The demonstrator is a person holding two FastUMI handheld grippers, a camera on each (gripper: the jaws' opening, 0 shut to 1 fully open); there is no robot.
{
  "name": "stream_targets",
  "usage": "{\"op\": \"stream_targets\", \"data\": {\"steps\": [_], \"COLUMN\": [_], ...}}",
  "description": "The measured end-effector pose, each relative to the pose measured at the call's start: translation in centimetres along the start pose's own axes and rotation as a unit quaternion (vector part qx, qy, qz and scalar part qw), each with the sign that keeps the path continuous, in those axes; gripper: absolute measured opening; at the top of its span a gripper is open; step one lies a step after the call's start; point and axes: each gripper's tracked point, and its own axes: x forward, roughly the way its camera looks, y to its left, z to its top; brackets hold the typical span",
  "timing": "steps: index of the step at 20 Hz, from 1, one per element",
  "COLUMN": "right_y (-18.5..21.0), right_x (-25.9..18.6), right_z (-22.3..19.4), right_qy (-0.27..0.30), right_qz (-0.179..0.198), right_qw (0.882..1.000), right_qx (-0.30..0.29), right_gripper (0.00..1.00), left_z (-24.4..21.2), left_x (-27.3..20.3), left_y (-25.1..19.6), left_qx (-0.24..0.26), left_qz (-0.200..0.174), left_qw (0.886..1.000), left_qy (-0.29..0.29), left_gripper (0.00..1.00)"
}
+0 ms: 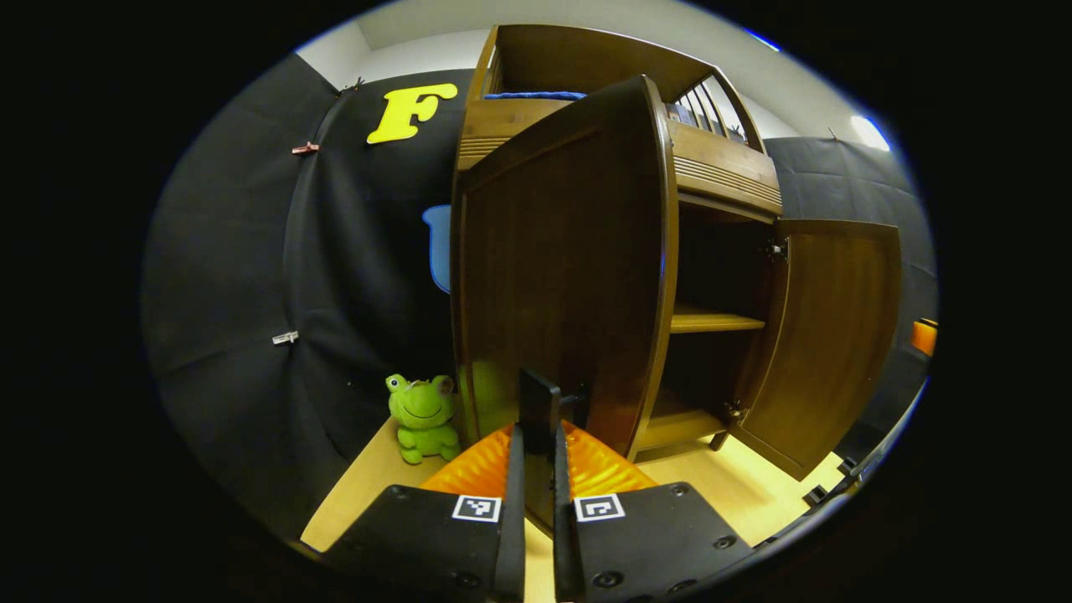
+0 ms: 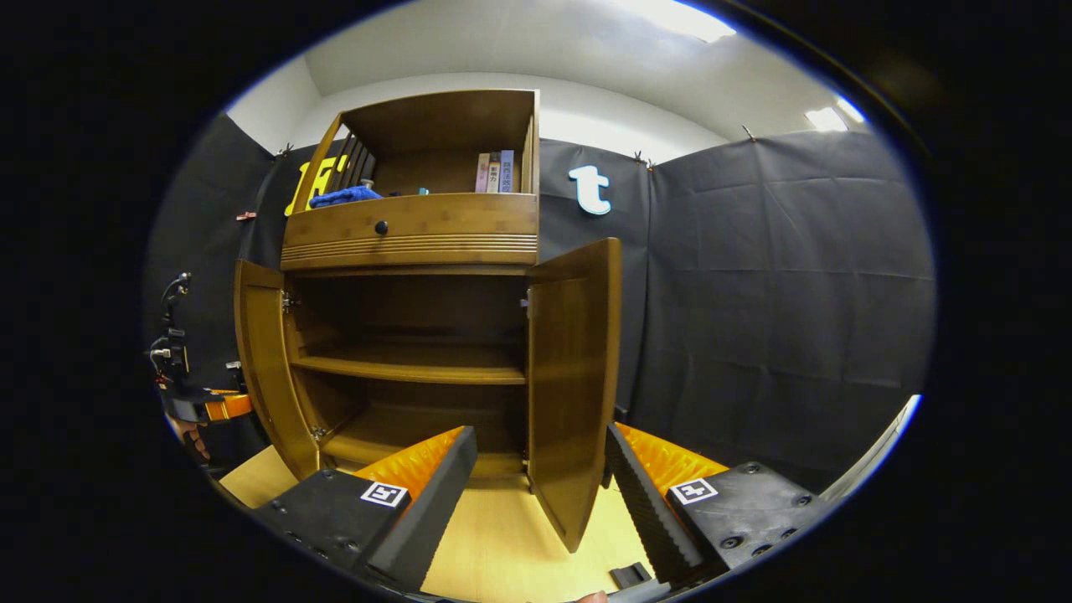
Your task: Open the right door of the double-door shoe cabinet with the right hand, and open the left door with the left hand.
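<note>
Here, one shoe cabinet, two doors open, two shelves inside

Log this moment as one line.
left gripper: shut on left door handle | right gripper: open | right door: open

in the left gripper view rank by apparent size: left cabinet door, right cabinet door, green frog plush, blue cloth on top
1. Brown wooden left cabinet door, inflated by nearness to the camera
2. Brown wooden right cabinet door
3. Green frog plush toy
4. Blue cloth, a thin strip partly hidden
</note>
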Motion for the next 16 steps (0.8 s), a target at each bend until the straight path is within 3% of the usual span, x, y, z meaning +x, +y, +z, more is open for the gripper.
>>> {"op": "stream_targets", "data": {"steps": [9,16], "right_y": [4.3,5.5], "right_x": [0.7,1.5], "right_z": [-0.6,-0.8], "right_qy": [0.005,0.006], "right_qz": [0.027,0.032], "right_qw": [1.000,0.999], "right_qx": [-0.009,-0.008], "right_gripper": [0.98,0.98], "left_z": [-0.8,-1.2], "left_x": [-2.6,-2.6], "left_y": [4.2,8.3], "left_qx": [0.029,0.014], "left_qz": [-0.002,0.015], "left_qw": [1.000,1.000], "left_qy": [-0.004,-0.002], "left_gripper": [0.14,0.12]}}
